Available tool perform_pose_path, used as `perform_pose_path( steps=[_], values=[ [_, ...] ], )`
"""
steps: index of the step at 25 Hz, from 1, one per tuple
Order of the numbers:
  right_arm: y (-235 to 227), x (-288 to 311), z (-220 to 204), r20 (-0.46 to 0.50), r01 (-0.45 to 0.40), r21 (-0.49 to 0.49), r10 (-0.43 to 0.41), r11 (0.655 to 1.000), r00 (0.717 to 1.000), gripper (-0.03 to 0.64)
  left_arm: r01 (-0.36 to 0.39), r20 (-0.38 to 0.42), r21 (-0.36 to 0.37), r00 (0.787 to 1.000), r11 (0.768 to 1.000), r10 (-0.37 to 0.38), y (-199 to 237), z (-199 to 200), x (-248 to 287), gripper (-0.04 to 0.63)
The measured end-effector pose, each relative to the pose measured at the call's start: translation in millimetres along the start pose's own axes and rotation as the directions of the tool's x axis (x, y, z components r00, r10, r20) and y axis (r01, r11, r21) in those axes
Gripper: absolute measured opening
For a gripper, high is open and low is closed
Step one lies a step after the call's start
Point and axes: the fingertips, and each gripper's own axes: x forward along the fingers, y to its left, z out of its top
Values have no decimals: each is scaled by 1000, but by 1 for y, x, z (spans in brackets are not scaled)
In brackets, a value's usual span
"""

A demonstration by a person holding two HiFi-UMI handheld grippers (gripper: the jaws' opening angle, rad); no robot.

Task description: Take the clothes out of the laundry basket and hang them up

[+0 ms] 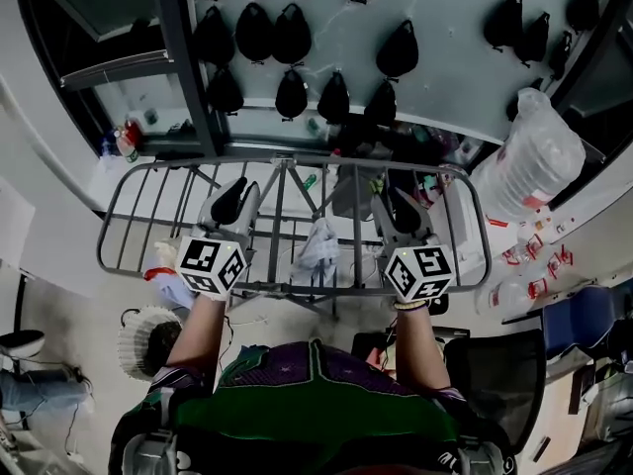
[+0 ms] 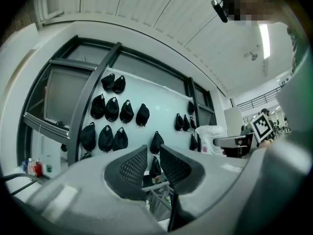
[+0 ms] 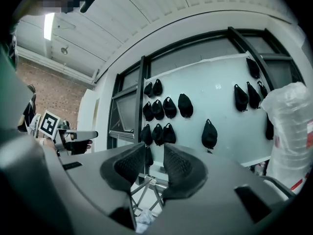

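I hold both grippers up over a grey metal drying rack (image 1: 287, 287), pointing toward the far wall. The left gripper (image 1: 232, 198) (image 2: 153, 163) has a narrow gap between its mesh pads and nothing in it. The right gripper (image 1: 401, 211) (image 3: 155, 163) is open too, its jaws bare. A pale cloth (image 1: 318, 248) hangs over the rack's middle bars, between and below the grippers; a bit of it shows low in the right gripper view (image 3: 142, 224). A white ribbed laundry basket (image 1: 138, 336) stands on the floor at lower left, below the rack.
Black caps (image 1: 292, 38) hang in rows on the pale wall behind the rack. A big clear bag of bottles (image 1: 539, 156) stands at the right. A light bundle with red trim (image 1: 170, 280) lies by the rack's left end. A dark chair (image 1: 495, 374) is at lower right.
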Motion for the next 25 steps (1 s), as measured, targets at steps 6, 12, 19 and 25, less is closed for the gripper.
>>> perform_pose_path(
  steps=[6,12,19,25],
  values=[
    [13,10,13,47,-34,-1,34,999,998,36,-44,27,-17,999,999,44,16,7,-19,21],
    [26,15,22,78,-36,-14,37,999,996,3,-72,26,-2,997,997,72,32,15,-29,17],
    [32,17,18,65,7,-43,-4,999,998,0,-79,28,62,997,995,77,35,16,-37,18],
    [36,18,10,45,12,-27,-10,1000,999,0,-72,25,117,997,991,70,36,16,-42,18]
  ],
)
